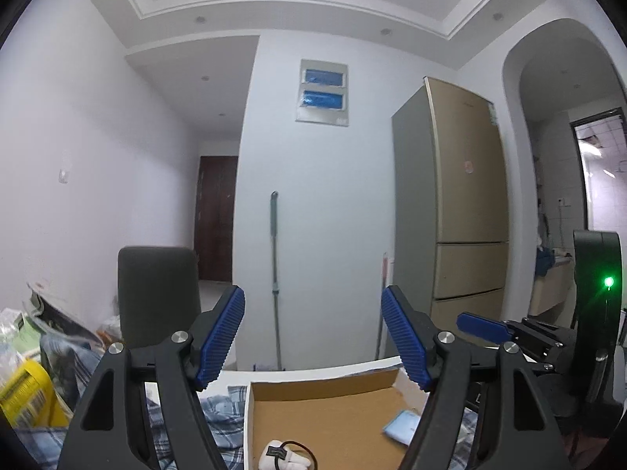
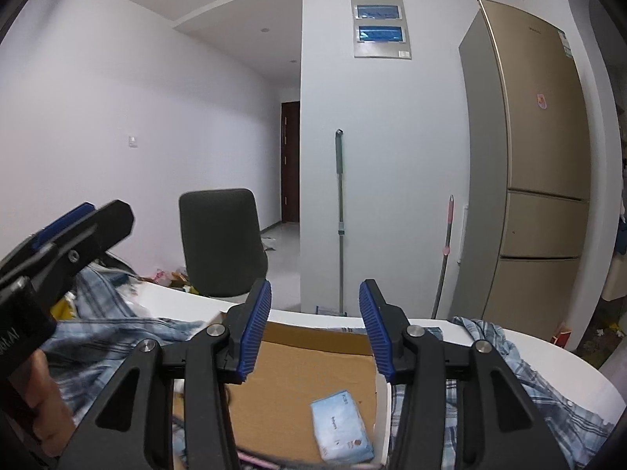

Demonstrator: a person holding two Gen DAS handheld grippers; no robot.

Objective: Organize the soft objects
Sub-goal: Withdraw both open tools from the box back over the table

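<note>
On the white table [image 2: 548,348], reading from left to right, the arrangement is as follows.

Far left: a clutter of packets, including a yellow package [image 1: 27,391], lies beside a plaid shirt [image 1: 219,411]. The shirt spreads flat under and around the cardboard box [image 1: 325,411], with one part showing to the left of the box and another to the right. It appears to lie loose, not folded, which suggests it is not yet sorted.

Centre: the box stands open-topped and serves, by judgement, as the collecting container. It already holds a white charger with a black cable [image 1: 286,456] at its near left and a pale blue tissue pack [image 2: 341,427] at its near right.

The left gripper [image 1: 313,337] hovers above the box with its jaws spread wide and nothing between the blue pads [image 1: 221,337]. The right gripper [image 2: 315,325] hangs just beside it, to the right, likewise released and empty. Both are raised and level, pointing toward the far wall. This posture fits a pause between placements rather than an approach.

Beyond the table, left to right: a dark chair [image 2: 223,239], a green-handled mop [image 2: 340,215] leaning on the wall, and a gold refrigerator [image 2: 540,156].
</note>
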